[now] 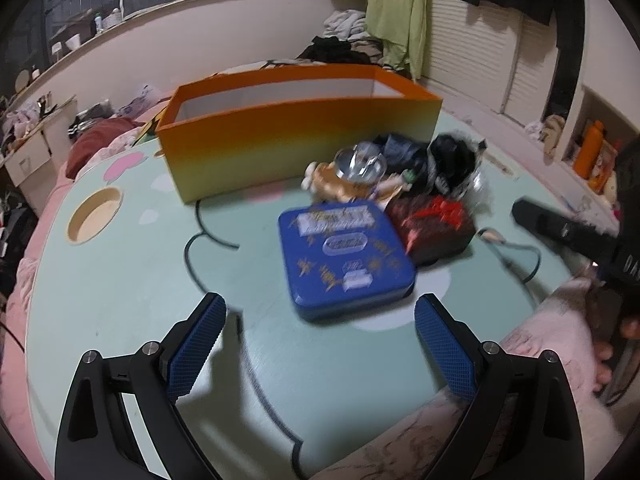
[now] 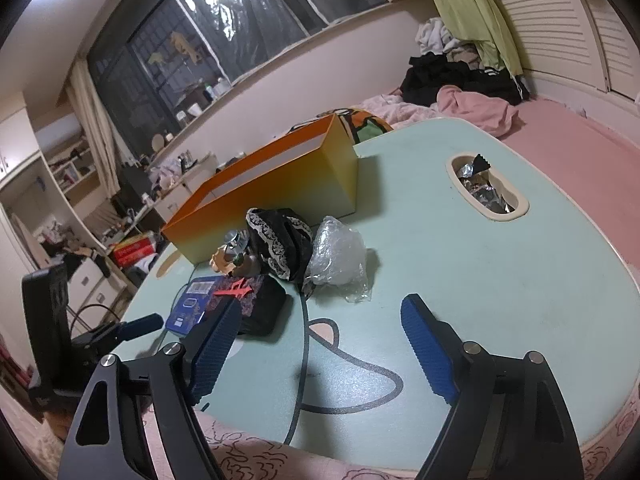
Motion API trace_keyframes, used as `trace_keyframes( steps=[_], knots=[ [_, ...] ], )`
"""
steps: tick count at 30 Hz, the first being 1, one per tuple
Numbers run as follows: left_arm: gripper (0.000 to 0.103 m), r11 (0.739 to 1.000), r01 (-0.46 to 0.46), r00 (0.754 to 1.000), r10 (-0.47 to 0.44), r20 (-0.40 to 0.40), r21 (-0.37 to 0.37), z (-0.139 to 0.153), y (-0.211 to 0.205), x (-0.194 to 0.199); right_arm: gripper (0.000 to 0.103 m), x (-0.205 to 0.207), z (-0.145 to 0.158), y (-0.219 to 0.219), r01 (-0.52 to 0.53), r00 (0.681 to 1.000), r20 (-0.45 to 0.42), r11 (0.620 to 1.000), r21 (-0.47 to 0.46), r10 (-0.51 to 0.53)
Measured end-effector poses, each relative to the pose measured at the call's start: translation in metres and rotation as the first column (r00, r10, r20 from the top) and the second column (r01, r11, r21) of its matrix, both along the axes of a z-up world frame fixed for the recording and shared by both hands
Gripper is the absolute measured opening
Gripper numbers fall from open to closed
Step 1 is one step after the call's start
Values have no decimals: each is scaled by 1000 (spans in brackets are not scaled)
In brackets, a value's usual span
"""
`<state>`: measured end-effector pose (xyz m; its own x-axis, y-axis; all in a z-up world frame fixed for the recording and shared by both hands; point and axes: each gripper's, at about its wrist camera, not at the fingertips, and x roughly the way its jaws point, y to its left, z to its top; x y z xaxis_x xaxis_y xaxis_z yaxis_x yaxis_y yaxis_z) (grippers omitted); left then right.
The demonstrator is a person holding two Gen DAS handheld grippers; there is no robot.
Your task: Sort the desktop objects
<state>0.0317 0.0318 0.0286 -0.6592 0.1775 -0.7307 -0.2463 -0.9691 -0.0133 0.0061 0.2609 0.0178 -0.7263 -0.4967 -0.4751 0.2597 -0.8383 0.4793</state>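
Wide apart and empty, the pads of the left claw (image 1: 320, 340) hang above the pale green worktop (image 1: 120, 280), aimed at a flat blue tin with gold lettering (image 1: 346, 258) just ahead. The right claw (image 2: 320, 344) is likewise released, nothing between its pads, hovering over bare worktop at the near edge. Beyond the tin lie a dark box with a red ribbon (image 1: 434, 226), touching the tin's right side, then a small tan figurine under a clear dome (image 1: 352, 172), a black lace-trimmed cloth (image 2: 280, 240) and a crumpled clear plastic bag (image 2: 338, 258), all bunched together. Behind them stands the long orange-to-yellow open box (image 1: 296, 128), seemingly empty. Sorting appears barely begun: the step in hand looks like an approach to the tin. Next, the left claw must straddle its edges squarely; the tin is wide and smooth, so slipping is the risk.
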Motion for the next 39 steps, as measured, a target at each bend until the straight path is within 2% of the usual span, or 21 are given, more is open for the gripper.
trace_keyframes(
  steps=[2,4,5,8,10,14,17,19,21,23,24,26,28,29,31,34,37,39],
  knots=[
    [93,999,18,1000,-17,-12,29,9,5,-5,83,0,0,-1,-4,1000,-1,1000,3,4],
    [90,1000,24,1000,-24,-7,20,14,12,-13,83,0,0,-2,-5,1000,-1,1000,2,5],
    [82,1000,22,1000,-22,5,5,13,17,-19,83,0,0,-2,-5,1000,-1,1000,2,5],
    [69,999,44,994,-42,101,-16,2,24,-35,83,0,0,-2,-4,1000,-1,1000,4,4],
    [66,999,46,996,-44,79,-25,3,24,-33,83,0,0,-2,-5,1000,0,1000,2,5],
    [66,999,43,998,-44,45,29,5,12,-19,83,1,-1,-3,-7,1000,-1,1000,8,7],
    [66,1000,19,1000,-19,-7,5,5,6,-3,82,-1,1,-1,13,1000,13,1000,26,-13],
    [66,1000,12,1000,-12,-21,-3,3,5,3,78,-4,5,3,53,998,19,998,26,-53],
    [66,1000,11,1000,-11,-26,-2,1,5,3,60,-11,11,8,110,993,33,994,20,-111],
    [66,1000,11,1000,-11,-29,-4,1,5,3,52,-23,19,6,144,988,55,987,68,-148],
    [66,1000,10,999,-11,-32,-3,1,7,3,49,-30,21,1,140,987,64,985,104,-147],
    [66,1000,12,999,-13,-36,-1,0,6,5,48,-41,22,-8,103,990,76,982,159,-117],
    [66,1000,12,999,-12,-33,5,-1,5,4,40,-49,15,-27,64,988,118,957,283,-101],
    [66,1000,12,999,-12,-32,10,-1,4,4,29,-51,9,-32,43,987,134,954,297,-86],
    [66,1000,13,999,-12,-37,21,0,1,5,28,-47,6,-37,61,990,104,944,324,-100],
    [66,999,6,998,-4,-69,35,10,-5,8,28,-28,15,-23,82,995,27,968,237,-91],
    [66,998,-1,994,8,-105,65,29,-12,4,28,-11,35,-13,114,992,-69,975,193,-102],
    [66,995,-25,988,39,-152,92,52,-19,-7,28,-15,54,-17,91,993,-89,979,183,-75]
  ],
)
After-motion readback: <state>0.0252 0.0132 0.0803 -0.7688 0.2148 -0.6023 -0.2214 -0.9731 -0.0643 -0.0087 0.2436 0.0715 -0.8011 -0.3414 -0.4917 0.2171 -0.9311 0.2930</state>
